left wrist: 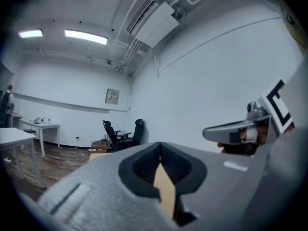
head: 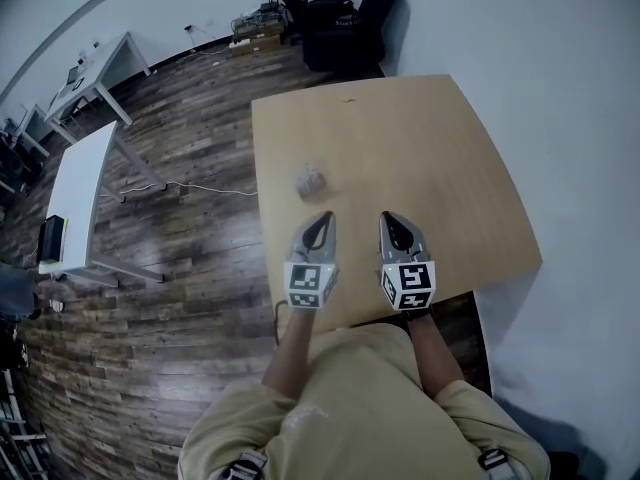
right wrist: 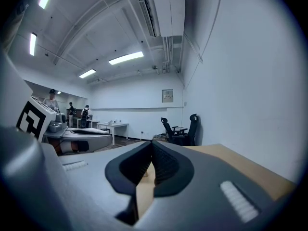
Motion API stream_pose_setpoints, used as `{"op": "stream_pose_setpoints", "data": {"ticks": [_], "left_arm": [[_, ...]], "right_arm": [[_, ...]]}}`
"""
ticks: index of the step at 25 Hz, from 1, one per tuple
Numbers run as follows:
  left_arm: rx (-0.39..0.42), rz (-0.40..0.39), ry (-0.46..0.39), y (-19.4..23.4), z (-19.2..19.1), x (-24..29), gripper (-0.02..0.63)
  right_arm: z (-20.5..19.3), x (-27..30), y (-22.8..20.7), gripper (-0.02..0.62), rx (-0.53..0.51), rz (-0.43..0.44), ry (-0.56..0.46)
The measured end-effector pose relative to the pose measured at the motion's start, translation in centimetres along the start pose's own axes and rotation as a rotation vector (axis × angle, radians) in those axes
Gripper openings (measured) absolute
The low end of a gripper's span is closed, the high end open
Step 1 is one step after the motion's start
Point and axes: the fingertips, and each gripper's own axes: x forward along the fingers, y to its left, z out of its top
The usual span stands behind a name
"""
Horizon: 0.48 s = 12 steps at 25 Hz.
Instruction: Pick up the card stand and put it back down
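Left gripper [head: 321, 218] and right gripper [head: 391, 218] sit parallel, fingers [left wrist: 185, 166] closed together.

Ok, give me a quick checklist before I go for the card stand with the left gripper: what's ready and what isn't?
1. Card stand in view on the table: ok.
2. Nothing lies between the left gripper and the stand: ok.
3. Left jaws apart for the grasp: not ok, they are shut with nothing in them.
4. Right gripper out of the way: ok, it sits beside the left, shut and empty.
5. Which way the stand faces: cannot tell, too blurred.
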Motion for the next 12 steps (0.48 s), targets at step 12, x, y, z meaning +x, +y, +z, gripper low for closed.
{"op": "stream_pose_setpoints", "data": {"ticks": [12], "left_arm": [[-0.092,0.049,0.119,2.3,-5.9,2.5,0.003]], "right_arm": [[-3.2,2.7,-2.2,0.006,0.005,0.012,0.106]]}}
